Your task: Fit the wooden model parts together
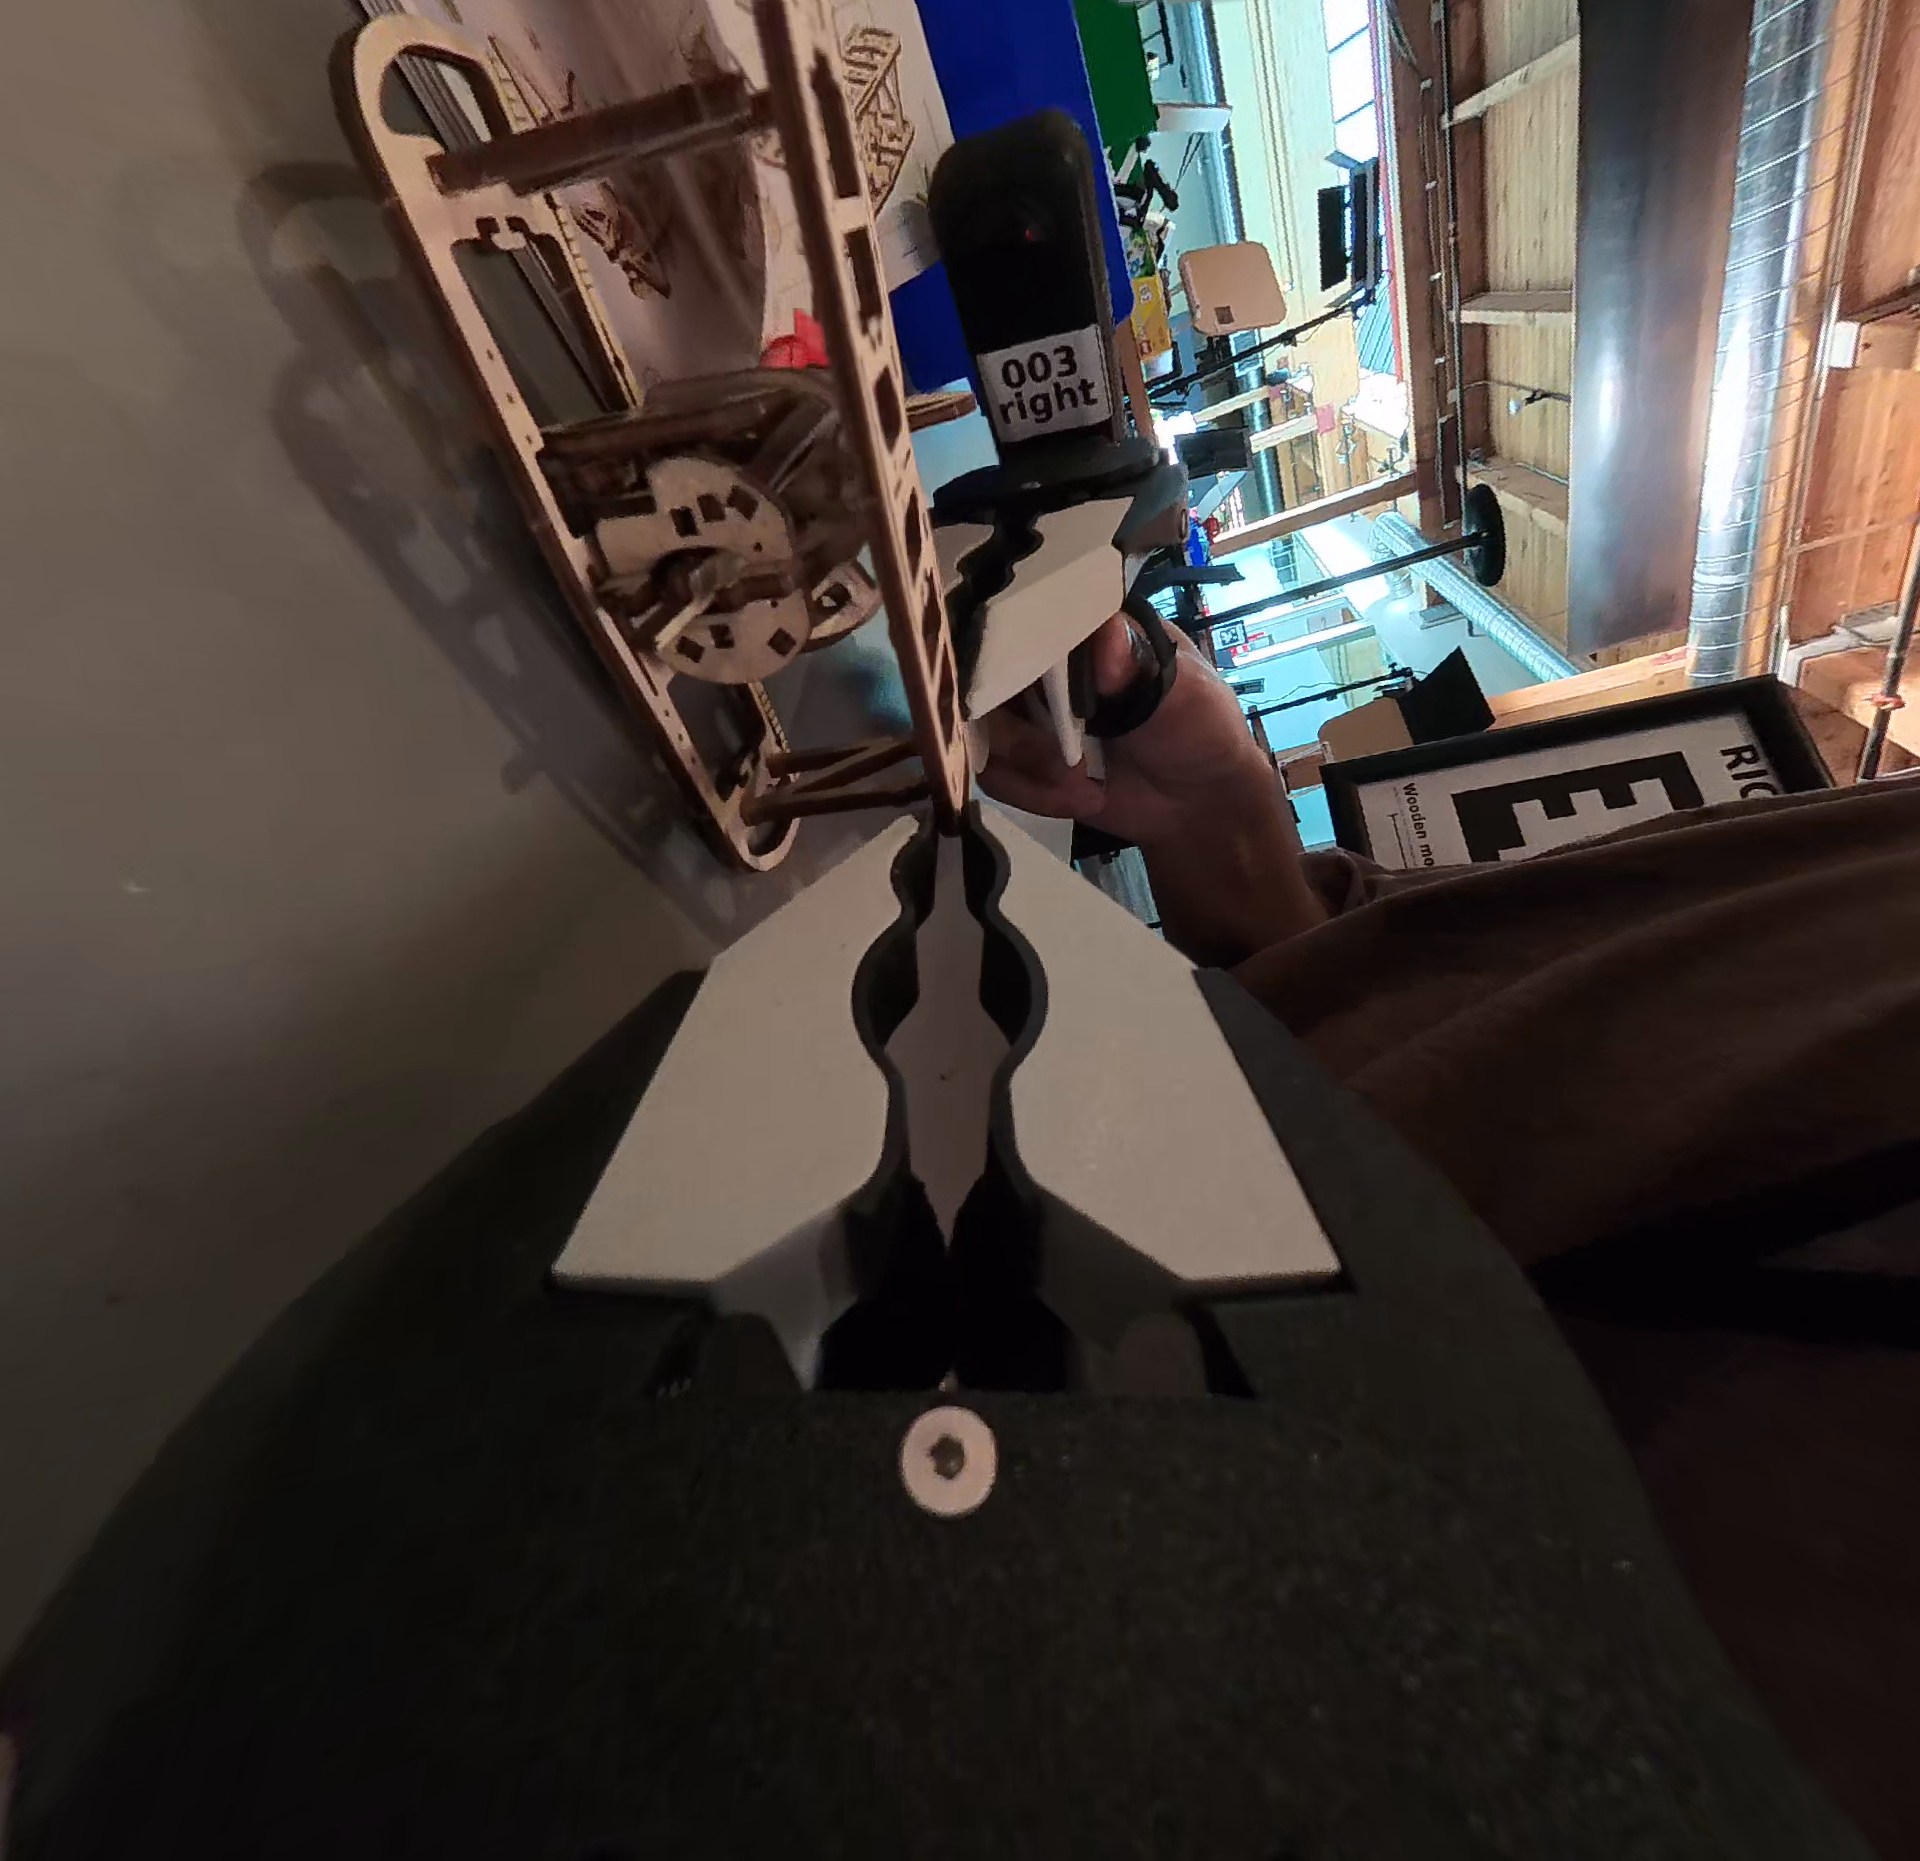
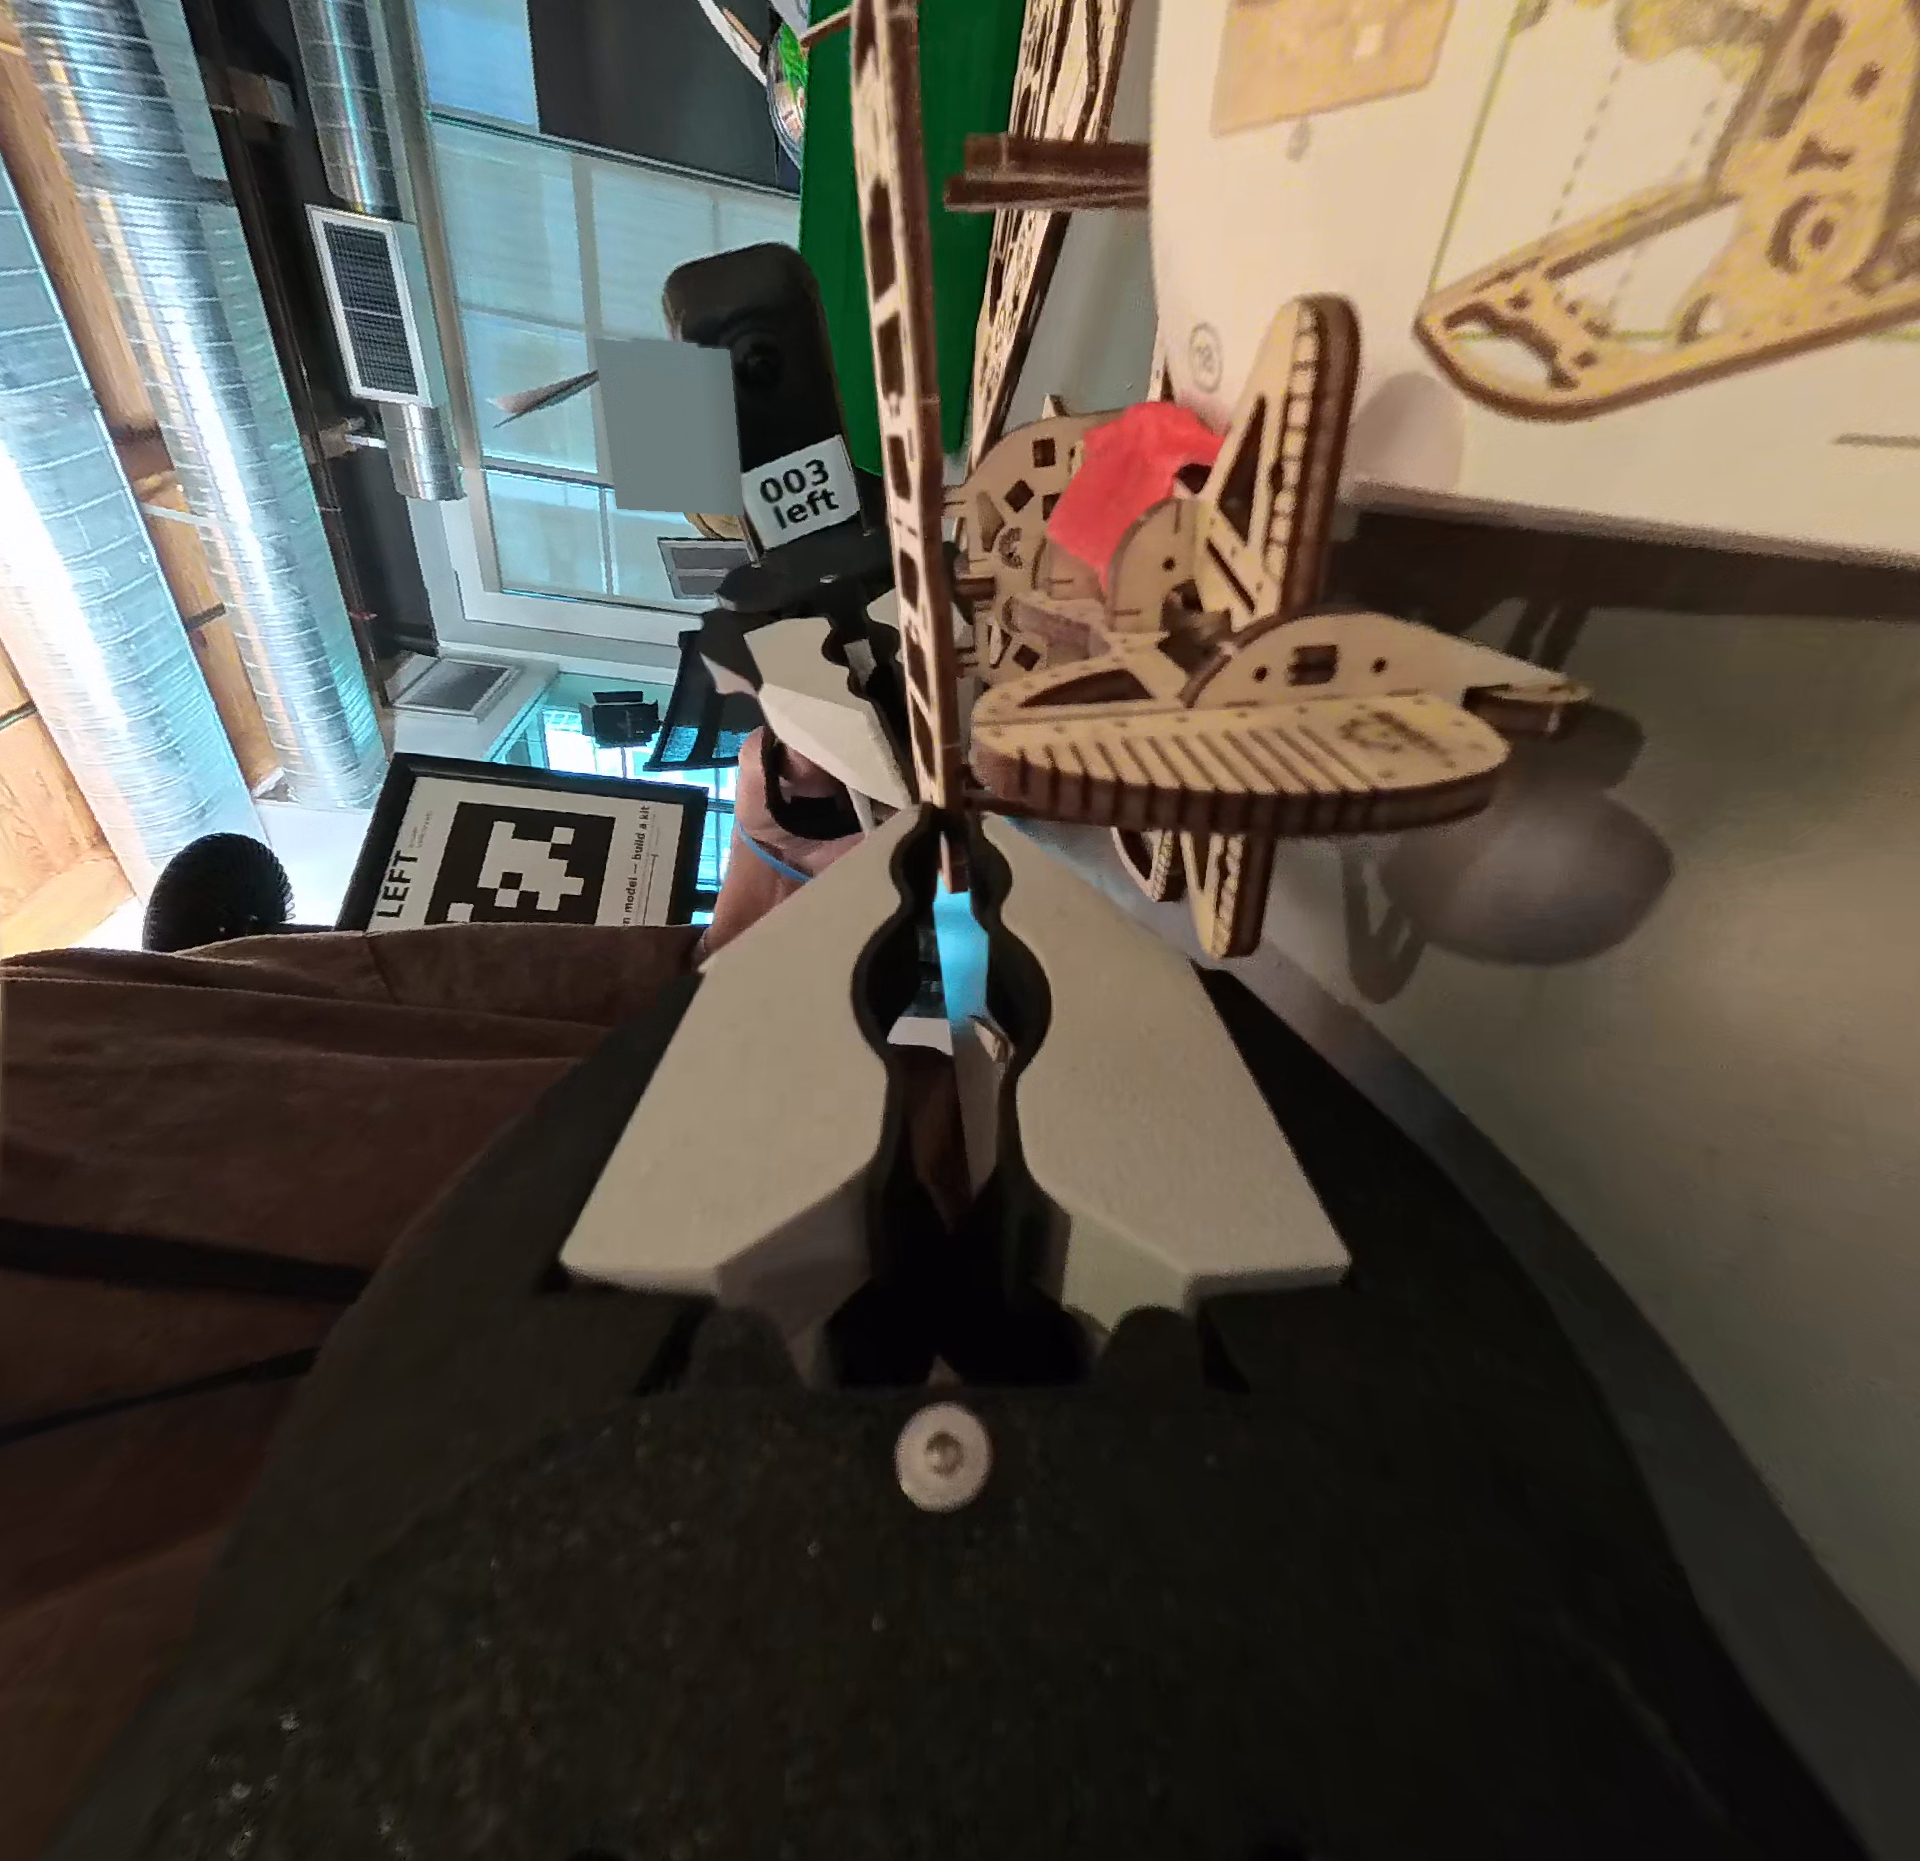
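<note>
A wooden model frame has two long slotted side plates joined by dark cross beams, with a gear drum (image 1: 707, 585) between them. It stands on edge on the grey table (image 1: 208, 876). My left gripper (image 1: 951, 824) is shut on the edge of the near side plate (image 1: 883, 409). The far side plate (image 1: 457, 284) rests against the table. My right gripper (image 2: 943, 835) is shut on the same plate (image 2: 899, 357), seen edge-on. Each gripper also shows in the other's view, the right gripper (image 1: 997, 585) and the left gripper (image 2: 862, 689), facing each other along the plate.
A second wooden assembly with wing-like plates (image 2: 1247, 751) and a red piece (image 2: 1122, 481) lies just beyond the frame. A printed instruction sheet (image 2: 1558, 149) lies on the table. A framed marker card (image 1: 1558, 803) stands behind. A hand (image 1: 1174, 772) and brown sleeve (image 1: 1610, 980) are close. Both grippers' tips are close together, under 4 cm apart.
</note>
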Available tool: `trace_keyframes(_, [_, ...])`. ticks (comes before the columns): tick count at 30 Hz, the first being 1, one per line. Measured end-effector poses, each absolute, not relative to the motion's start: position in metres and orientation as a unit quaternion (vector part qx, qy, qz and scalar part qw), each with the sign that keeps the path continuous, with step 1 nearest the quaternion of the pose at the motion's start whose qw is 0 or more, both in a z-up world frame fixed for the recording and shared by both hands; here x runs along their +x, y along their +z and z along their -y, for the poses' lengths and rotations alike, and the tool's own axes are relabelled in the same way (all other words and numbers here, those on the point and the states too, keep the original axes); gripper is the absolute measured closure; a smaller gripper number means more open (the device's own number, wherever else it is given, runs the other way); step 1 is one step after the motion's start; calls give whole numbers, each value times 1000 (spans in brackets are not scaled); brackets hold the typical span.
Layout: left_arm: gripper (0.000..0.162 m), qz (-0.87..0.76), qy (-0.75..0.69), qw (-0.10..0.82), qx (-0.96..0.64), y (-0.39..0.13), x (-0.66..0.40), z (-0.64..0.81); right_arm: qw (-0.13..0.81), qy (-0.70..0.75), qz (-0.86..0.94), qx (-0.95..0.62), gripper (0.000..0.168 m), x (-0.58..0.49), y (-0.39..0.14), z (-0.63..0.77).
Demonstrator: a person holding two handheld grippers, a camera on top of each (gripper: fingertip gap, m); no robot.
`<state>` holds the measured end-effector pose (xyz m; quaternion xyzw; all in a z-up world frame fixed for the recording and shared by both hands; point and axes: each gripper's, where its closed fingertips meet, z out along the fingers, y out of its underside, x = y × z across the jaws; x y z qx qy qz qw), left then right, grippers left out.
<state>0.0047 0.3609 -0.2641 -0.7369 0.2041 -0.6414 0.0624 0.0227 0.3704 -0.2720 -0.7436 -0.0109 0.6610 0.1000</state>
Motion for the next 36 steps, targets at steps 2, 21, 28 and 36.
trace_keyframes(2, [161, -202, -642, 62, -737, -264, 4, -362, 98, 655, 14, -749, 165, 22, -273, -370])
trace_keyframes(21, [161, -185, -643, 54, -741, -265, 9, -369, 80, 654, 15, -752, 165, 24, -274, -366])
trace_keyframes(28, [160, -163, -645, 52, -744, -265, 11, -372, 101, 669, 8, -737, 165, 25, -271, -370])
trace_keyframes(36, [161, -124, -649, 66, -747, -265, 14, -374, 158, 654, 44, -738, 158, 22, -271, -369])
